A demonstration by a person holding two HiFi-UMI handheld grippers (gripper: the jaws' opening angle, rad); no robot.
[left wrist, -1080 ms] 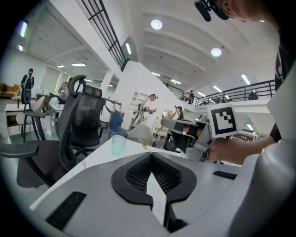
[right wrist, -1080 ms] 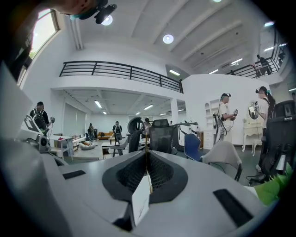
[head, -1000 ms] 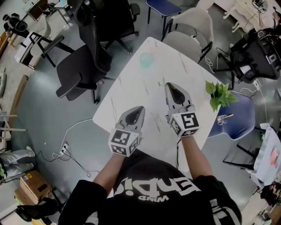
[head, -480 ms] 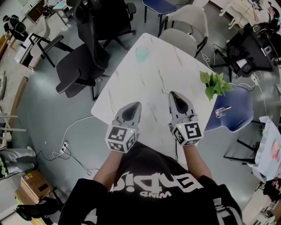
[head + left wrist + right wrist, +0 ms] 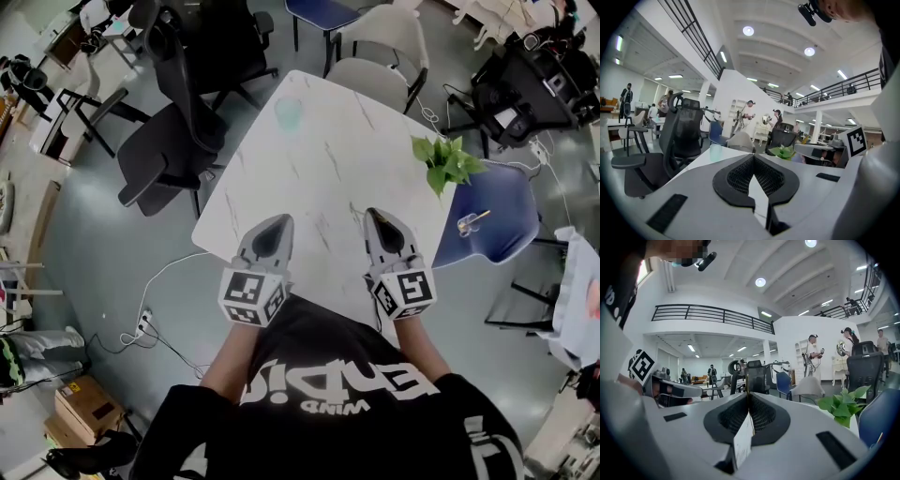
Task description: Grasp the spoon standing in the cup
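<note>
Marble counter (image 5: 319, 178) underneath, left gripper (image 5: 277, 223) and right gripper (image 5: 377, 216) fingers clenched on nothing, spoon (image 5: 478, 217) upright in glass cup (image 5: 464, 226) on blue chair (image 5: 506, 197) at three o'clock, likely toppled if nudged by unopened fingers.

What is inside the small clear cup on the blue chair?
A slim golden spoon stands in the clear cup, its handle leaning out. Its bowl end and any liquid are too small to make out.

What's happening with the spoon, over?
Both shut, empty: left gripper, right gripper. On blue chair, spoon in cup, untouched. Leafy plant near cup.
</note>
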